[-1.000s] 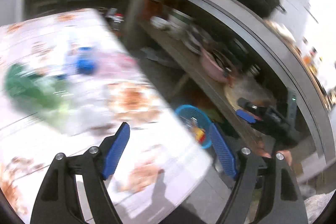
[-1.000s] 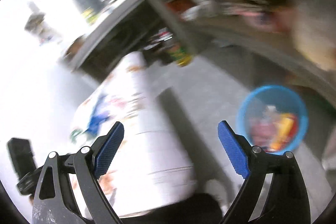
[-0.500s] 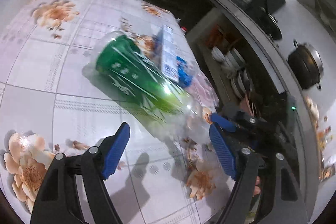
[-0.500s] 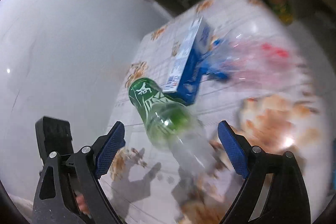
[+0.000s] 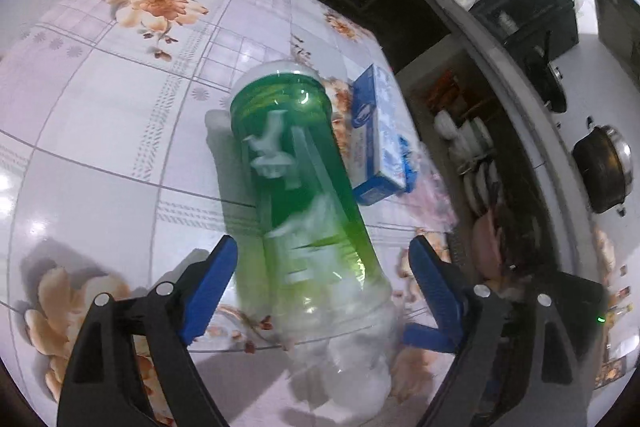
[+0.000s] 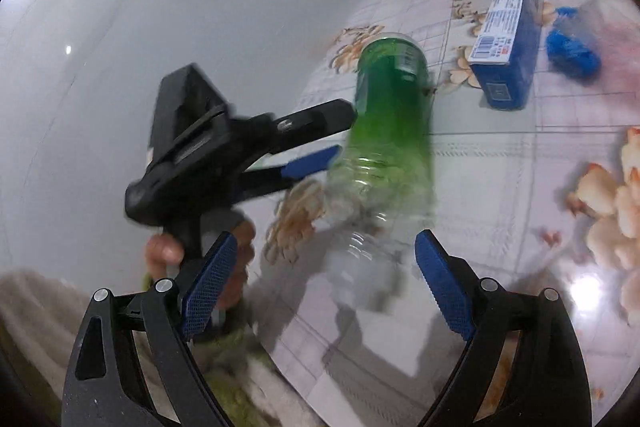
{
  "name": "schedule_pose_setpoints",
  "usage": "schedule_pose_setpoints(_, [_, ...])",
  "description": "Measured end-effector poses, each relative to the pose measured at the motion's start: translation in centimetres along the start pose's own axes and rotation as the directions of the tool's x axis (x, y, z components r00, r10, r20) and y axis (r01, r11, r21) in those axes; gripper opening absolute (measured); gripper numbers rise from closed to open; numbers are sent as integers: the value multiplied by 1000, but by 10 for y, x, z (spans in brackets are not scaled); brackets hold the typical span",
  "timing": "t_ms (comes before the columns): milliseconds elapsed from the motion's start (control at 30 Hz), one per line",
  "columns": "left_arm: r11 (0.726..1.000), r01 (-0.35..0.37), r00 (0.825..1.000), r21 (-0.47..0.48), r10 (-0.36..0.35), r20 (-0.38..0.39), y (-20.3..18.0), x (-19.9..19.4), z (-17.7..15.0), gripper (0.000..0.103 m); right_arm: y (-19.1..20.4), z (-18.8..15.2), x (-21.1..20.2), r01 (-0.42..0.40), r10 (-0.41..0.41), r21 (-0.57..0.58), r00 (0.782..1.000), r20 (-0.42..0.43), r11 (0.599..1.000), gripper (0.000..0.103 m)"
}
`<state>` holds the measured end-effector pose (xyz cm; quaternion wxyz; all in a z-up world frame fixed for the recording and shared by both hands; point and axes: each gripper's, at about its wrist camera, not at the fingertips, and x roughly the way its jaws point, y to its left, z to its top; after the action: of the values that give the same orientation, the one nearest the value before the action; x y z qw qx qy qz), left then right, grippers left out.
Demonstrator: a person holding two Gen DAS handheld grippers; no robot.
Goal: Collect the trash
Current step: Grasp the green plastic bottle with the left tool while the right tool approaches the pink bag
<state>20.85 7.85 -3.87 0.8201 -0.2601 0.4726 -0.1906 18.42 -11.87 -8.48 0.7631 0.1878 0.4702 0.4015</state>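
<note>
A clear plastic bottle with a green label (image 5: 308,187) lies on the flowered tablecloth (image 5: 100,131). My left gripper (image 5: 322,275) straddles its clear lower half; the jaws are opening and neither pad presses on it. In the right wrist view the bottle (image 6: 390,115) points away from me. Its clear end reaches toward the gap of my right gripper (image 6: 324,285), which is open and touches nothing. There the left gripper (image 6: 344,133) comes in from the left at the bottle's side. A blue-and-white carton (image 6: 506,39) lies just past the bottle, also seen as the carton (image 5: 380,143).
Crumpled blue and clear plastic (image 6: 572,51) lies right of the carton. A hand (image 6: 168,251) holds the left gripper over a pale sleeve. Beyond the table's right edge are shelves of dishes (image 5: 472,147) and a dark pot (image 5: 604,167). A plain wall (image 6: 140,7) stands left.
Both views swung from the shelves and a blue basket on the floor onto the table. Both grippers closed in on the bottle, and the left jaws now straddle it.
</note>
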Motion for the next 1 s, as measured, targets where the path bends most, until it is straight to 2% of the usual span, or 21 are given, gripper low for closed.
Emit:
schedule_pose_setpoints(33, [1000, -14, 1000, 9, 14, 1, 0, 1, -1, 85, -1, -1, -7, 34, -34, -8, 999, 12, 999, 87])
schedule_pose_setpoints(100, [999, -41, 999, 14, 41, -1, 2, 3, -2, 86, -10, 6, -30, 157, -157, -7, 985, 68, 987, 87])
schedule_pose_setpoints(133, [999, -51, 999, 14, 51, -2, 3, 4, -3, 86, -16, 11, -42, 215, -214, 4, 972, 99, 977, 87])
schedule_pose_setpoints(167, [999, -53, 999, 13, 53, -4, 5, 5, -3, 86, -23, 19, -57, 283, -283, 25, 949, 140, 959, 90])
schedule_pose_setpoints(200, [999, -53, 999, 12, 53, -4, 6, 6, -2, 86, -29, 27, -70, 354, -356, 44, 917, 179, 934, 94])
schedule_pose_setpoints(233, [999, -52, 999, 12, 52, -5, 7, 6, -3, 86, -34, 34, -80, 437, -436, 48, 874, 212, 898, 95])
schedule_pose_setpoints(267, [998, -55, 998, 14, 55, -6, 8, 6, -2, 86, -37, 40, -83, 495, -490, 38, 842, 226, 868, 95])
schedule_pose_setpoints(300, [998, -59, 998, 17, 59, -6, 9, 6, -3, 86, -42, 49, -83, 579, -565, 7, 793, 229, 815, 95])
schedule_pose_setpoints(333, [997, -68, 998, 21, 68, -5, 9, 5, -3, 86, -48, 53, -81, 617, -599, -15, 769, 225, 787, 95])
schedule_pose_setpoints(367, [997, -74, 997, 25, 74, -6, 10, 5, -3, 86, -56, 64, -72, 682, -658, -73, 725, 204, 728, 95])
schedule_pose_setpoints(433, [997, -76, 997, 30, 77, -8, 11, 5, -4, 86, -72, 73, -59, 734, -713, -180, 679, 175, 655, 95])
schedule_pose_setpoints(500, [996, -78, 997, 32, 79, -12, 12, 5, -5, 86, -82, 85, -48, 723, -714, -266, 684, 149, 637, 95])
schedule_pose_setpoints(533, [996, -78, 997, 34, 79, -15, 12, 5, -6, 86, -90, 94, -40, 705, -705, -301, 697, 131, 642, 95])
schedule_pose_setpoints(633, [996, -80, 997, 33, 81, -20, 14, 5, -6, 86, -109, 108, -34, 631, -645, -313, 761, 71, 710, 95])
schedule_pose_setpoints(667, [996, -79, 997, 31, 80, -22, 14, 5, -6, 86, -117, 113, -35, 621, -637, -296, 769, 54, 725, 95])
schedule_pose_setpoints(800, [996, -79, 996, 33, 80, -31, 14, 7, -7, 86, -141, 111, -28, 600, -620, -222, 784, -29, 769, 95])
schedule_pose_setpoints(867, [996, -77, 996, 34, 78, -34, 13, 8, -8, 86, -136, 104, -35, 604, -618, -213, 786, -2, 768, 95])
schedule_pose_setpoints(900, [996, -76, 996, 36, 77, -36, 13, 8, -8, 86, -134, 101, -37, 594, -606, -194, 795, -6, 781, 94])
schedule_pose_setpoints(933, [996, -75, 997, 38, 76, -34, 12, 8, -8, 86, -132, 98, -40, 590, -599, -174, 801, 0, 788, 91])
schedule_pose_setpoints(967, [996, -76, 997, 40, 77, -32, 12, 9, -9, 86, -129, 92, -44, 578, -584, -145, 812, 5, 803, 84])
schedule_pose_setpoints(1000, [996, -75, 997, 41, 76, -31, 12, 9, -9, 86, -125, 88, -47, 585, -589, -133, 808, 10, 800, 76])
